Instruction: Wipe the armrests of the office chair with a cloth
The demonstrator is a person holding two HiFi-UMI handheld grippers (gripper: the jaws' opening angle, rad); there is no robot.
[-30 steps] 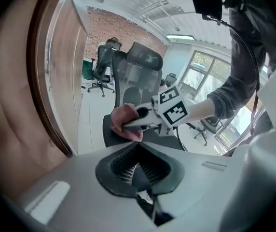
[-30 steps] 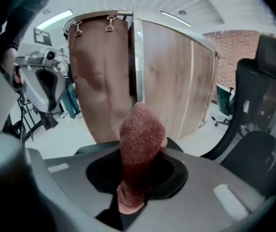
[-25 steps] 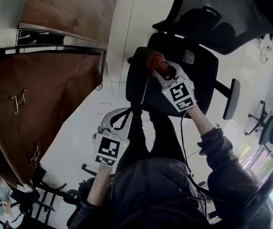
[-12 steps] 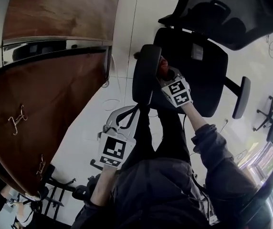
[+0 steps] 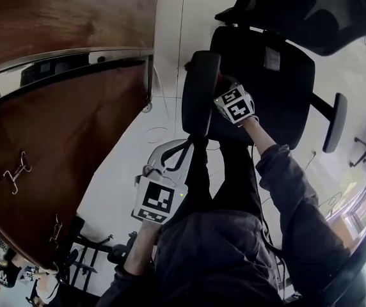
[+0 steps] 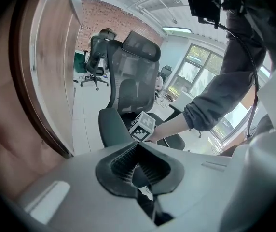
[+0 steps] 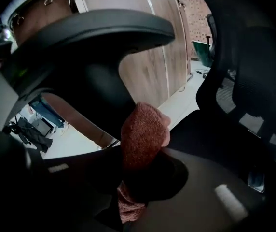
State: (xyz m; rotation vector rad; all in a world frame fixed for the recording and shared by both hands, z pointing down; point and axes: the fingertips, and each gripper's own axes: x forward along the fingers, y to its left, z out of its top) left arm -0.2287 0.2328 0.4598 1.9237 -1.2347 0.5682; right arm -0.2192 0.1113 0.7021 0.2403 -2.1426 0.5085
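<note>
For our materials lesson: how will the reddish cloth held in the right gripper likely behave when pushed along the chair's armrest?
The cloth is probably floppy: it bunches and folds above the right gripper. Its nubbly weave likely drags rather than slides on the smooth armrest. It looks light for its bulk.

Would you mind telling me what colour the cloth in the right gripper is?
The cloth is reddish-brown, clearest in the right gripper view.
</note>
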